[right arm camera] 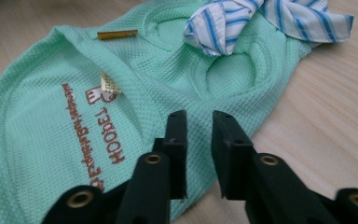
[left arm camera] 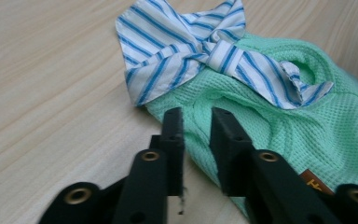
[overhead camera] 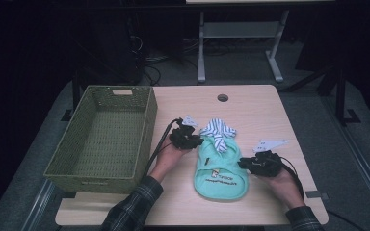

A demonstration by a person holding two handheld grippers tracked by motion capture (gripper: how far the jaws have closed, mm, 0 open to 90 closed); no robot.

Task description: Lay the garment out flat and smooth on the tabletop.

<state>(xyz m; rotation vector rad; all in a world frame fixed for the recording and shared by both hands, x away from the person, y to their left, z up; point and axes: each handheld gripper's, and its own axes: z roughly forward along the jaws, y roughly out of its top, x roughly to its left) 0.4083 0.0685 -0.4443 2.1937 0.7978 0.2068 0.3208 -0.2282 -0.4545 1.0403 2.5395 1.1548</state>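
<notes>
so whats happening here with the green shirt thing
A person holds a gripper in each hand over a small mint green garment with a striped blue and white bow, lying flat on the wooden table. The left gripper is at its upper left edge, the right gripper at its right edge. Both have jaws slightly apart, not yet gripping. A green woven basket stands empty on the left.

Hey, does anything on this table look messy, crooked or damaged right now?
Nothing looks damaged or spilled. The mint green garment lies fairly flat, but its striped collar is bunched and twisted rather than spread out. The green basket sits upright beside it.
</notes>
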